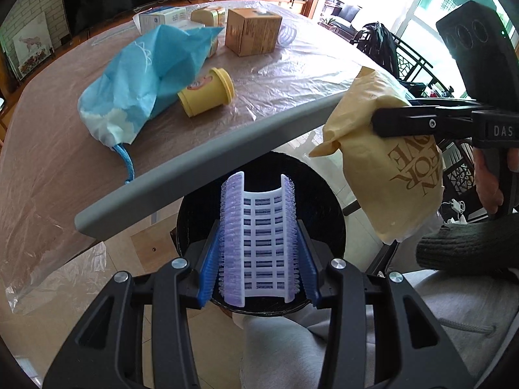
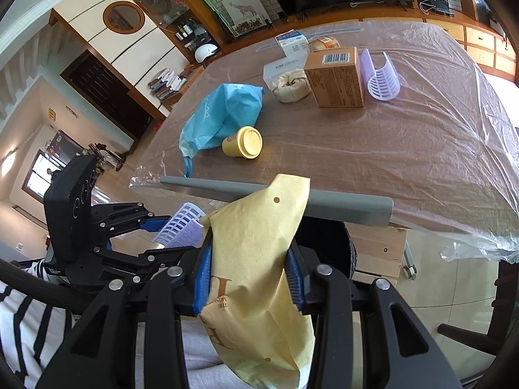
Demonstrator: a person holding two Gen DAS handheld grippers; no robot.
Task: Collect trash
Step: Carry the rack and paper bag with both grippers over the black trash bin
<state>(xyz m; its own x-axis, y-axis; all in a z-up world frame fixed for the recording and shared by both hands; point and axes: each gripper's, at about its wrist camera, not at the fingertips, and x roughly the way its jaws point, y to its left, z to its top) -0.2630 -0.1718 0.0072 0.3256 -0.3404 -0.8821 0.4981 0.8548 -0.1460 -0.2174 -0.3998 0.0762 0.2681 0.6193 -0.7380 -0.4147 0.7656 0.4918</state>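
hanging over the black bin (image 1: 194,214), the lilac plastic curler (image 1: 259,240) sits clamped in the left claw (image 1: 259,278); the right claw (image 2: 248,278) is clamped on a yellow paper bag (image 2: 256,259) beside the desk (image 2: 389,162) edge. neither is dropped yet. blue bag (image 2: 223,116), yellow cup (image 2: 243,142) and boxes remain, with open room below.

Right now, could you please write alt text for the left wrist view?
The left gripper holds a lilac plastic hair roller half over a black bin beside the table edge. At right, the right gripper clamps a yellow paper bag.
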